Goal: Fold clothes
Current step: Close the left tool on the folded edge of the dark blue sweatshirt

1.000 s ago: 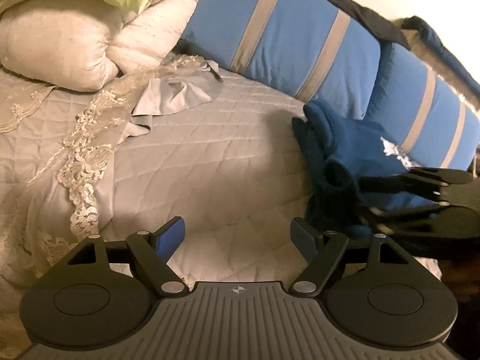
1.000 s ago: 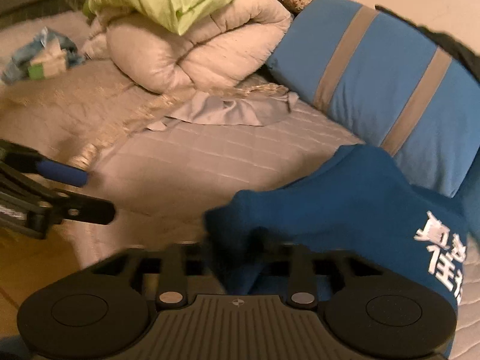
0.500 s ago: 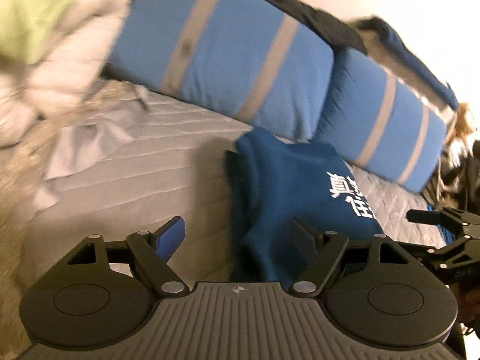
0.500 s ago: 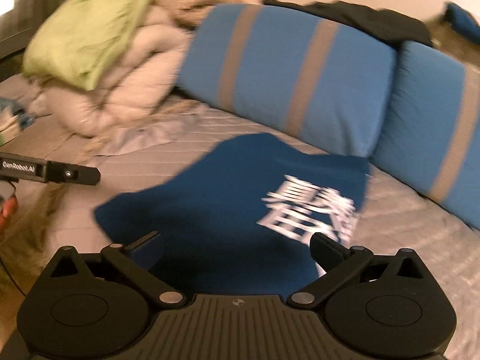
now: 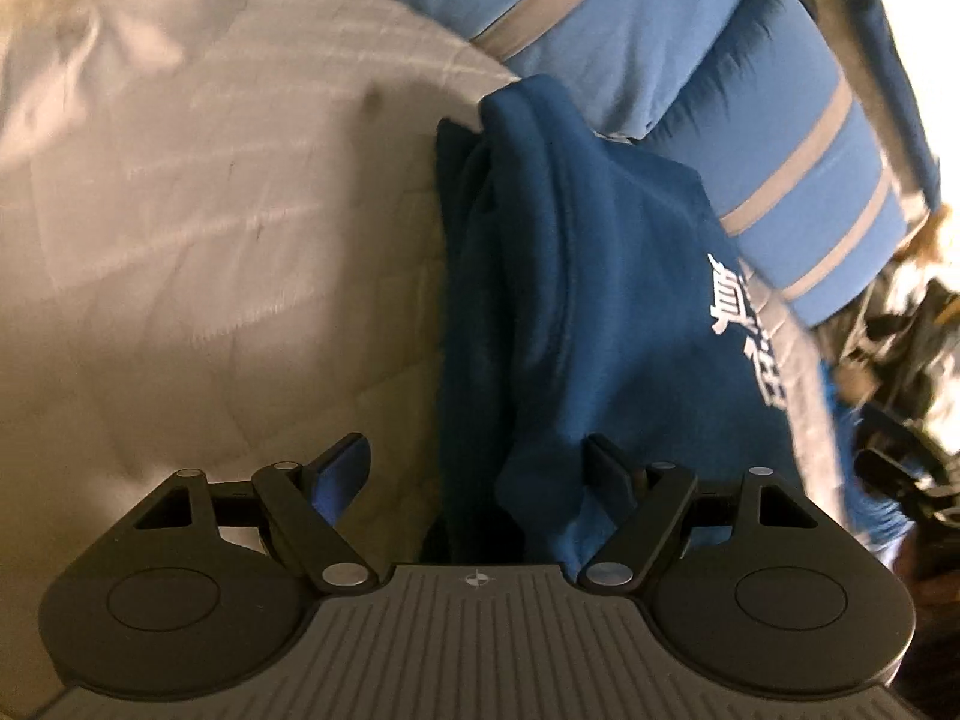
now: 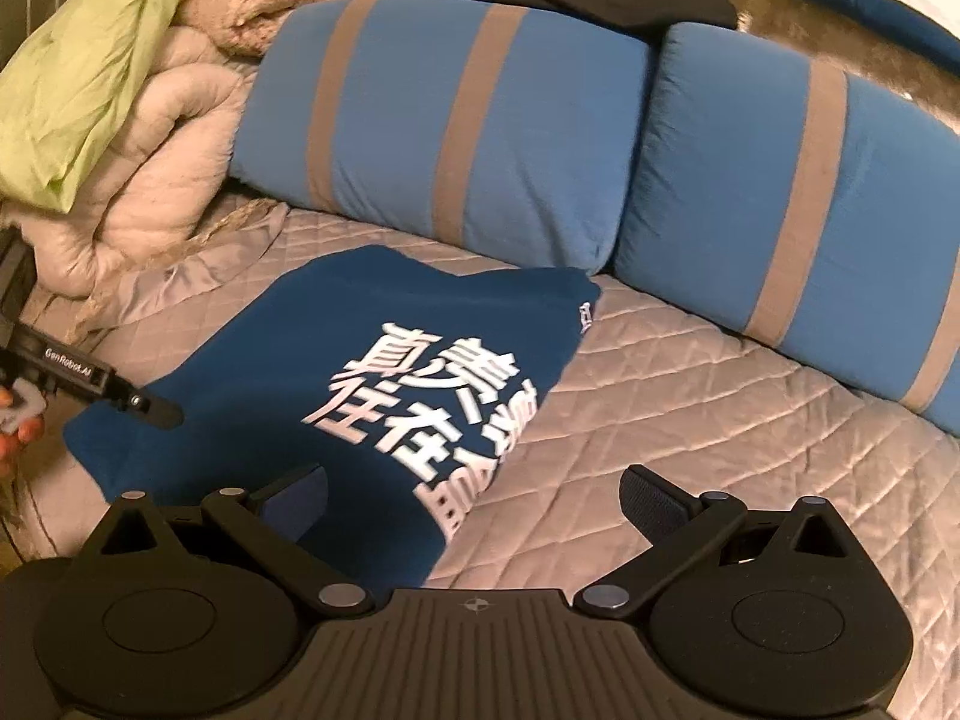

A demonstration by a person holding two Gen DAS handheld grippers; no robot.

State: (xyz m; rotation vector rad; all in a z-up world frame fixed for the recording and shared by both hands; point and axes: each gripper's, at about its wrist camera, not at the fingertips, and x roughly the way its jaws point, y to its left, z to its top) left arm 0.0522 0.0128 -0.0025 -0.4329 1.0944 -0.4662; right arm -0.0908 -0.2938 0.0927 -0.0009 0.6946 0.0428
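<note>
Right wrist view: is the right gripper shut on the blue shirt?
No. The right gripper has its jaws spread wide, and the blue shirt lies flat on the quilted bedspread, ungripped.

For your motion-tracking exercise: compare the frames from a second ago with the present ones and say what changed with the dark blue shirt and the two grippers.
The right gripper, shut on the bunched dark blue shirt a second ago, has let go; its jaws now stand open. The shirt now lies flat, white print up. The left gripper moved over the shirt's edge, jaws open throughout. The striped blue pillows stayed put.

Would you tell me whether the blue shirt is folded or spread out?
Folded: the shirt lies as a compact stack on the bed, layered edges visible in the left wrist view.
</note>
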